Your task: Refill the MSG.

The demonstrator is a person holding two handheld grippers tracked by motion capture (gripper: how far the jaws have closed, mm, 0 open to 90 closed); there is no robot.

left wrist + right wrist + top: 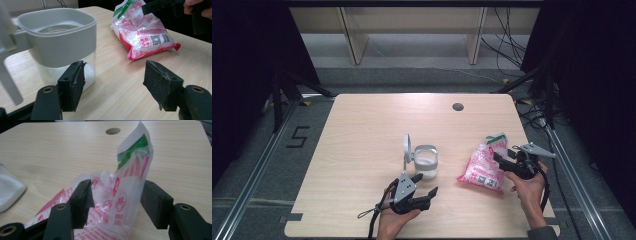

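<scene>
A clear container (426,161) with a grey rim and some white powder in it stands mid-table, its lid (407,147) flipped up at the left. A pink and white printed bag (484,165) lies to its right. My left gripper (426,184) is just in front of the container, open with nothing between its jaws. In the left gripper view (115,72) the container (57,42) is close on the left and the bag (145,32) farther off. My right gripper (503,155) is at the bag's right end. In the right gripper view (116,192) the bag's raised, green-striped top (130,170) stands between the parted jaws.
The light wooden table (372,125) has a round cable hole (457,106) near its far edge. Metal rails run along the floor on both sides. Wooden shelving legs and cables lie beyond the table. The container's corner (7,192) sits at the left of the right gripper view.
</scene>
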